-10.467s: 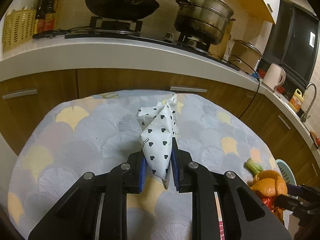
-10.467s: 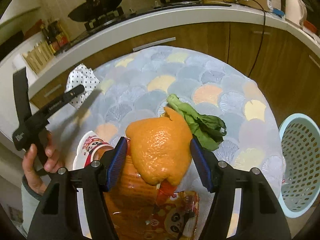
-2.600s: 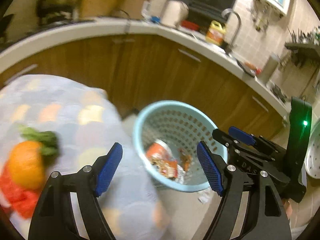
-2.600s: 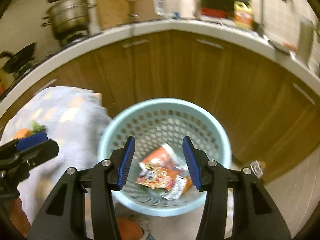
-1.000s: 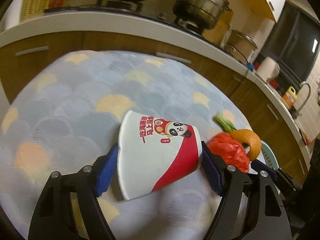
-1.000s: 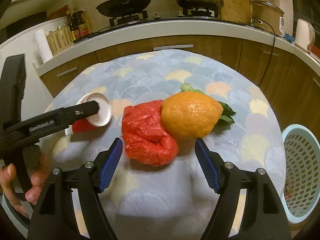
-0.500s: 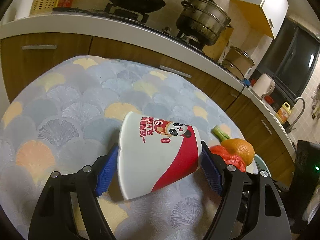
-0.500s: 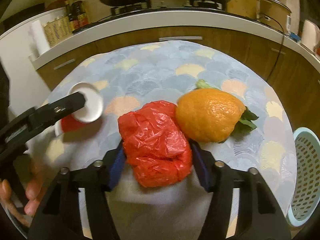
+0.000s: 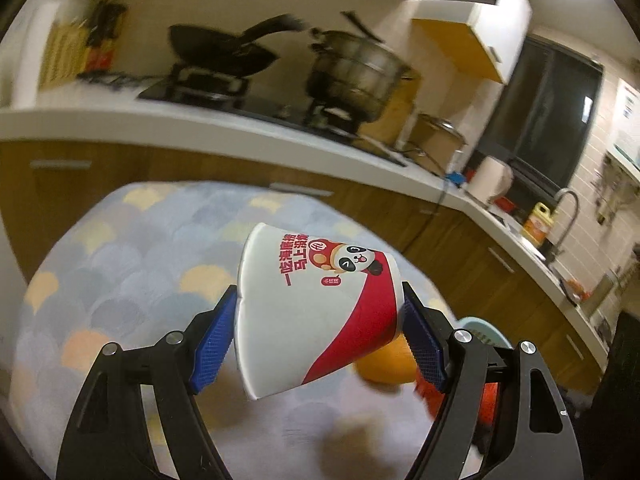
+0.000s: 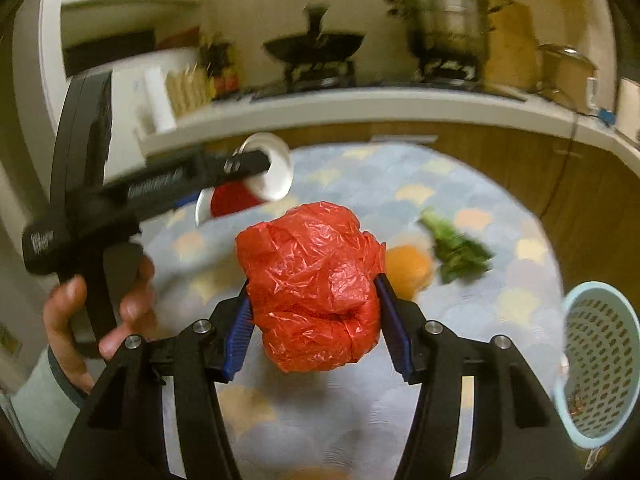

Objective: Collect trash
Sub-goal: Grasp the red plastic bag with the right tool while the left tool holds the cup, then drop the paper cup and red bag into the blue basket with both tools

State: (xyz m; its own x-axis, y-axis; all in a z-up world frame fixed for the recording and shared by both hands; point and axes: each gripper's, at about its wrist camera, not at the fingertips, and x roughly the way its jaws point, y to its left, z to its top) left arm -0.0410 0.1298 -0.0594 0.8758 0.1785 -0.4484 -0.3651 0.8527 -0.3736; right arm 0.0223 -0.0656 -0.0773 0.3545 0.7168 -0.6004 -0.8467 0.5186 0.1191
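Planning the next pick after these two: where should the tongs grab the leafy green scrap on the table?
Take the leafy green scrap across its pale stalk end, coming down from above. It lies flat on the tablecloth, so a side approach offers nothing to pinch. The stalk looks firmer and narrower than the limp leaves, and it points away from the orange beside it, though blur hides detail.

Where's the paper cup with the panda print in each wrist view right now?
Left wrist: paper cup at centre, clamped sideways in the left gripper.
Right wrist: same cup upper left, white base facing the camera.
Shared landmark: steel pot on the stove.
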